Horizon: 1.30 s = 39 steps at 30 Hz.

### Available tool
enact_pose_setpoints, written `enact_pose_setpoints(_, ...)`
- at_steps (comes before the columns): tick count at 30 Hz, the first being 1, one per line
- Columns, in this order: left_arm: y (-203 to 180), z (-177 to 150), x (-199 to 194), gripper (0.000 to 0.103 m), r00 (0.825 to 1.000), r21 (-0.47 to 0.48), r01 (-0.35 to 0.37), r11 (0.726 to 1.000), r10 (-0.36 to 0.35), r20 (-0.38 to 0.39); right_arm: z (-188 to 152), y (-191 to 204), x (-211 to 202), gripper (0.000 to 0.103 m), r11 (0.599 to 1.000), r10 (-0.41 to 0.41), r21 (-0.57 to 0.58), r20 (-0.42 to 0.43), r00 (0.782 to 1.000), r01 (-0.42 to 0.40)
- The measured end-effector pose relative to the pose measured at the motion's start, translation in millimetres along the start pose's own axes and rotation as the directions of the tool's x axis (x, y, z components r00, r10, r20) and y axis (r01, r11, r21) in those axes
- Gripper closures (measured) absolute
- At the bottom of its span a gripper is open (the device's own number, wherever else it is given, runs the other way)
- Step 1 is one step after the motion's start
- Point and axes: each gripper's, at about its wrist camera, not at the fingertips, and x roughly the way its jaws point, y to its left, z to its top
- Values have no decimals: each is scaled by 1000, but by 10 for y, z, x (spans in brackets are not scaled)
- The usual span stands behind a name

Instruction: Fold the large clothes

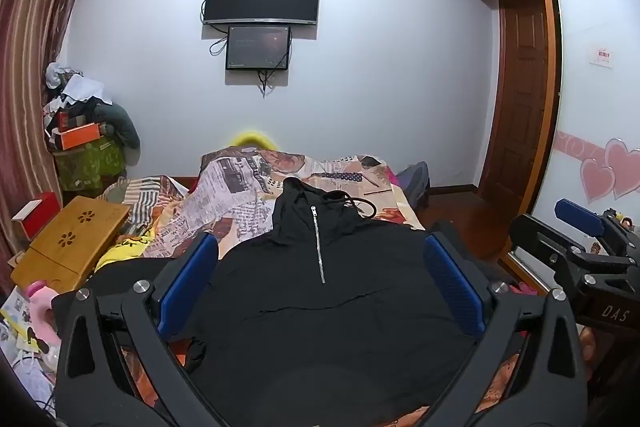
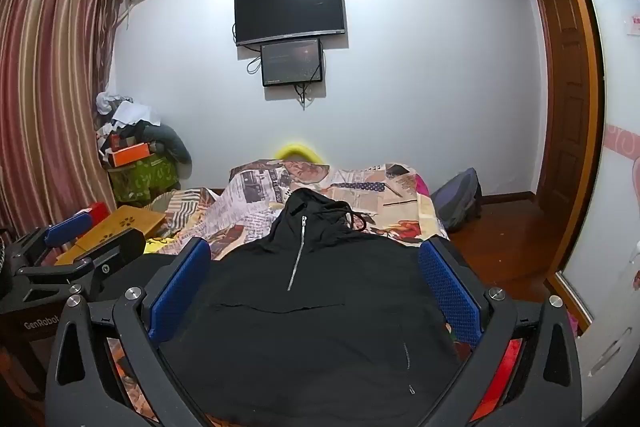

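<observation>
A black hooded pullover (image 1: 320,307) with a short silver zipper lies spread flat on the bed, hood toward the far wall; it also fills the middle of the right wrist view (image 2: 312,315). My left gripper (image 1: 320,255) is open, its blue pads wide apart above the garment's near part, holding nothing. My right gripper (image 2: 314,259) is open in the same way above the garment. The right gripper shows at the right edge of the left wrist view (image 1: 580,227). The left gripper shows at the left edge of the right wrist view (image 2: 68,231).
The bed has a newspaper-print cover (image 1: 240,187). A wooden lap table (image 1: 72,243) and clutter lie on its left side. A pile of boxes and clothes (image 1: 84,131) stands in the far left corner. A wardrobe (image 1: 592,107) and wood floor are to the right.
</observation>
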Motion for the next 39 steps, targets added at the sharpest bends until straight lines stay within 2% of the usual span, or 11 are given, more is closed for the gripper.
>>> enact_pose_setpoints(8, -48, -3, 55, 0, 999, 24, -40, 999, 40, -22, -10, -15, 13, 0, 1000, 9, 8, 0, 1000, -9)
enact_pose_setpoints(14, 20, -62, 105, 0, 999, 1, -35, 999, 35, -28, 3, 89, 36, 0, 1000, -2, 15, -20, 1000, 3)
enact_pose_setpoints(23, 77, -102, 146, 0, 999, -20, -33, 999, 32, -30, -33, -25, 53, 0, 1000, 6, 31, -35, 999, -5)
enact_pose_setpoints(39, 59, -88, 115, 0, 999, -9, -33, 999, 33, -25, -78, -26, 84, 0, 1000, 10, 27, -45, 999, -8)
